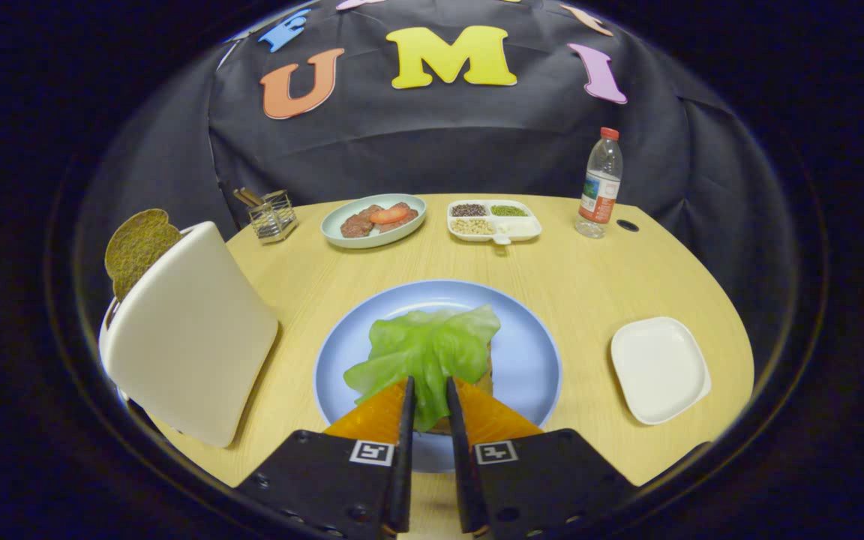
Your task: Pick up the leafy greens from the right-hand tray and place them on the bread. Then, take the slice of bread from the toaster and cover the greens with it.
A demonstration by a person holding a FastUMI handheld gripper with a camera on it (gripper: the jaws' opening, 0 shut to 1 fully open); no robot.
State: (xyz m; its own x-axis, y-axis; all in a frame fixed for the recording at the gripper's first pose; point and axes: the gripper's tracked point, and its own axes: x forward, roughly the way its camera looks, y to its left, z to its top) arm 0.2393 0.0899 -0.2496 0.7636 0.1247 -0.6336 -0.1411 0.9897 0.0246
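- The tongs (429, 390) hover over the near side of a blue plate (529, 352) at the middle of the tabletop (589, 277), the fingers narrowly parted with the near edge of the leafy greens (432, 345) in the slim gap between them; whether both fingers press on the leaf cannot be told.
- The leafy greens lie spread over a slice of bread (487, 379) on the blue plate, and just a brown edge of the slice peeks out on the leaf's right side.
- To the left of the blue plate stands a white toaster (188, 337), with a brown slice of bread (136, 244) sticking up from its top.
- To the right of the blue plate sits a white square tray (658, 369), with nothing on it.
- Beyond the blue plate, toward the booth's wall, stand a pale oval dish of meat and tomato (373, 219), a divided dish of grains (493, 220), a small clear holder (273, 216) and a water bottle (600, 184).
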